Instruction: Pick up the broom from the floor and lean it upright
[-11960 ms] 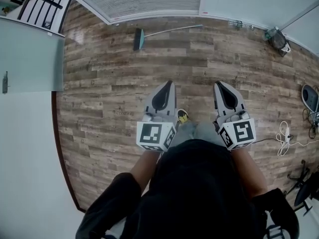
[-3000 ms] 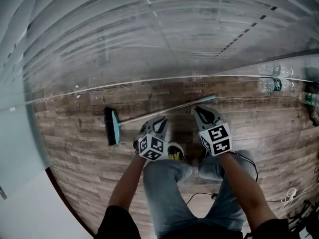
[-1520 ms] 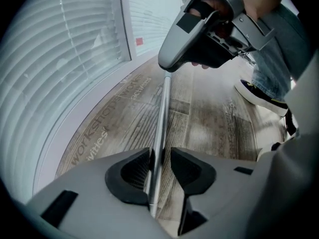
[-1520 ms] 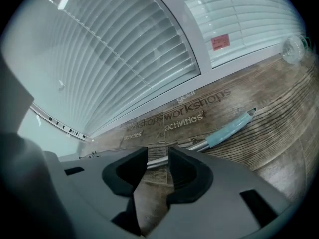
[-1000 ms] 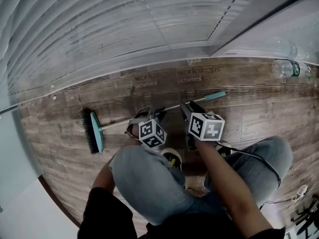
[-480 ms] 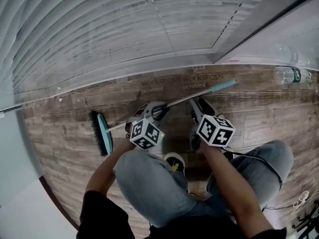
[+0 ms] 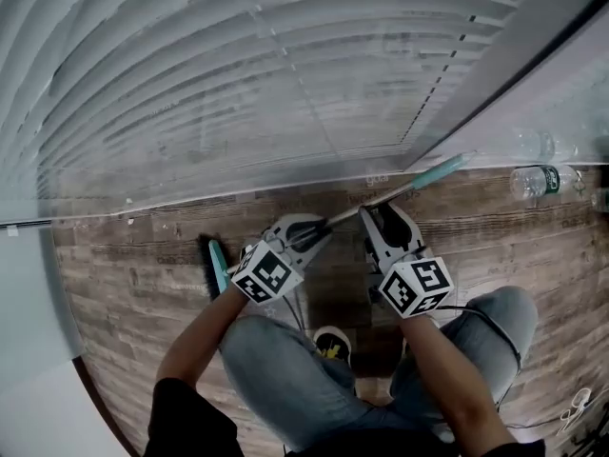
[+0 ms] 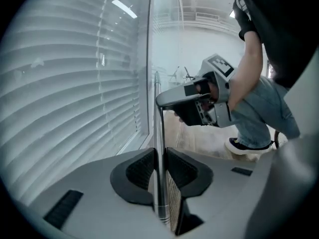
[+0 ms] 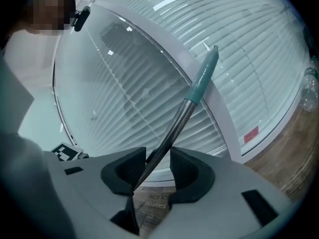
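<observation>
The broom slants up off the wooden floor. Its teal head (image 7: 218, 267) is low at the left, and its metal handle (image 7: 352, 213) rises right to a teal grip (image 7: 440, 171) in front of the blinds. My left gripper (image 7: 309, 228) is shut on the handle (image 8: 158, 133), with both pads tight against it. My right gripper (image 7: 381, 212) is further up the handle (image 9: 174, 128). Its jaws have just been closing with the handle between them. The handle lies against one pad, with a gap to the other. The teal grip (image 9: 204, 76) sticks out beyond them.
A glass wall with white blinds (image 7: 285, 84) stands directly ahead, with a white frame post (image 7: 533, 74) at the right. A plastic bottle (image 7: 542, 179) lies on the floor at its foot. The person's knees and one shoe (image 7: 330, 344) are just below the grippers.
Both grippers have risen with the handle. Its grip end has lifted off the floor toward the blinds. The broom head has slid right, closer to the person.
</observation>
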`<move>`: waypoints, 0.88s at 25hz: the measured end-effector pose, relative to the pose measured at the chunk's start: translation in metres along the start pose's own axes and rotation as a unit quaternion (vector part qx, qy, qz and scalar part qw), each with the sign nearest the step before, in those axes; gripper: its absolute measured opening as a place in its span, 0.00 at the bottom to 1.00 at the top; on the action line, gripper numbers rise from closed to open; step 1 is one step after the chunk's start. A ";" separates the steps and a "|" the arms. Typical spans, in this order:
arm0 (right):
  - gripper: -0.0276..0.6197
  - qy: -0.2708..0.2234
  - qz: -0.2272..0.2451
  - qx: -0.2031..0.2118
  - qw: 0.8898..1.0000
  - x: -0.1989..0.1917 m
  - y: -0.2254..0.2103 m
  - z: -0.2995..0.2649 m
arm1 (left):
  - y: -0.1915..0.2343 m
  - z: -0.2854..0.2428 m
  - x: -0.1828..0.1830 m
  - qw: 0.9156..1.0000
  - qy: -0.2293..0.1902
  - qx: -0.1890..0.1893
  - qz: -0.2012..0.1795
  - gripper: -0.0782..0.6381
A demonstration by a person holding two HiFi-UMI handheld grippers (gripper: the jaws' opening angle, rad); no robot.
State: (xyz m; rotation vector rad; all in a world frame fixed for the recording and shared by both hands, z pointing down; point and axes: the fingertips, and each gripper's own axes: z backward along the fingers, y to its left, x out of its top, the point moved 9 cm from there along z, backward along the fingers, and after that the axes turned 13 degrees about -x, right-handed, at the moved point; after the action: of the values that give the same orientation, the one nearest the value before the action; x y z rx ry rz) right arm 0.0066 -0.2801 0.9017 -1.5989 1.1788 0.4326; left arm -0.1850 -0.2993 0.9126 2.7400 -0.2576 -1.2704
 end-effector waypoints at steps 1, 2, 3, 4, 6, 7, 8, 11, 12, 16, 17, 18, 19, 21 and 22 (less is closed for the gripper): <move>0.29 -0.005 -0.002 0.006 1.000 0.007 0.001 0.002 | 0.001 0.003 0.008 1.000 -0.003 -0.013 -0.008 0.24; 0.29 -0.014 -0.006 0.016 1.000 0.015 0.002 0.005 | 0.000 0.006 0.016 1.000 -0.006 -0.022 -0.018 0.24; 0.28 -0.027 -0.012 0.026 0.999 0.022 0.005 0.010 | -0.001 0.010 0.024 0.999 -0.014 -0.029 -0.024 0.24; 0.26 -0.044 -0.016 0.033 0.998 0.032 0.009 0.016 | -0.002 0.014 0.034 0.999 -0.028 -0.033 -0.026 0.24; 0.25 -0.085 -0.014 0.034 0.996 0.055 0.017 0.033 | -0.007 0.021 0.060 0.997 -0.059 -0.036 -0.037 0.24; 0.24 -0.105 -0.010 0.033 0.994 0.069 0.021 0.043 | -0.010 0.025 0.073 0.996 -0.073 -0.035 -0.044 0.24; 0.24 -0.125 -0.004 0.035 0.991 0.083 0.026 0.052 | -0.014 0.029 0.087 0.994 -0.090 -0.034 -0.051 0.24; 0.23 -0.181 0.032 0.048 0.982 0.129 0.037 0.070 | -0.017 0.037 0.131 0.987 -0.149 -0.016 -0.066 0.24; 0.23 -0.197 0.049 0.052 0.978 0.144 0.040 0.073 | -0.016 0.039 0.144 0.983 -0.165 -0.006 -0.073 0.24; 0.22 -0.245 0.098 0.076 0.961 0.192 0.066 0.091 | -0.025 0.058 0.184 0.971 -0.225 0.032 -0.077 0.24; 0.22 -0.257 0.108 0.083 0.957 0.202 0.072 0.095 | -0.029 0.062 0.193 0.968 -0.237 0.043 -0.078 0.24; 0.22 -0.267 0.118 0.088 0.952 0.212 0.079 0.100 | -0.031 0.066 0.201 0.964 -0.247 0.053 -0.080 0.24; 0.22 -0.276 0.126 0.093 0.948 0.221 0.085 0.103 | -0.033 0.069 0.208 0.961 -0.257 0.061 -0.080 0.24; 0.21 -0.289 0.138 0.104 0.942 0.236 0.099 0.112 | -0.040 0.075 0.219 0.952 -0.289 0.074 -0.065 0.24; 0.20 -0.294 0.145 0.111 0.938 0.242 0.106 0.116 | -0.044 0.077 0.223 0.946 -0.310 0.082 -0.050 0.24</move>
State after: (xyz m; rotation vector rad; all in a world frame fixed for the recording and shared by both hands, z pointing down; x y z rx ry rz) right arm 0.0569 -0.2869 0.6177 -0.9944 0.9515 0.8697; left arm -0.0979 -0.3026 0.6891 2.4089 -0.2842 -2.2093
